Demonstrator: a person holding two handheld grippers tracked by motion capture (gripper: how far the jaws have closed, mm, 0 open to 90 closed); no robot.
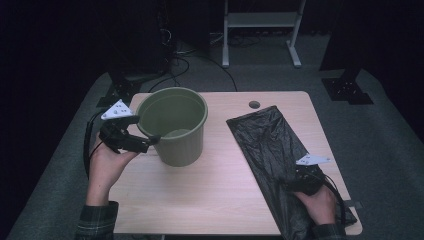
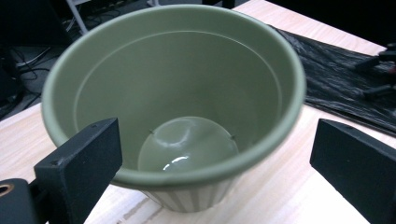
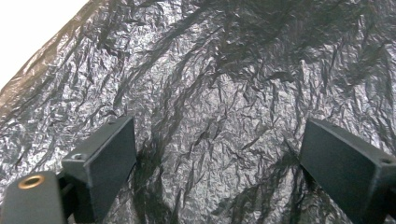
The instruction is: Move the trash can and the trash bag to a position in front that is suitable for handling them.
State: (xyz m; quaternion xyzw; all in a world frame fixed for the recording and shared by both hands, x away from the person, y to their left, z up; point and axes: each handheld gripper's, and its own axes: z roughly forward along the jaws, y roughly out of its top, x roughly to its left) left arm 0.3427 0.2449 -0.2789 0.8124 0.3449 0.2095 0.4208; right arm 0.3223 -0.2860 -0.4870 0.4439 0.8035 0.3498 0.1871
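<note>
Room: lying dim, the floor and background falling into near black.
Table (image 1: 220, 185): catching soft overhead light.
Bucket (image 2: 177, 93): showing a small glare on its bottom; its rim is blurring slightly.
Black bag (image 3: 224, 93): glinting on its creases.
Table corner beside it: blowing out white.

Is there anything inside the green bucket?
No, the left gripper view looks straight into the green bucket and shows just its bare, shiny bottom with nothing lying in it.
</note>
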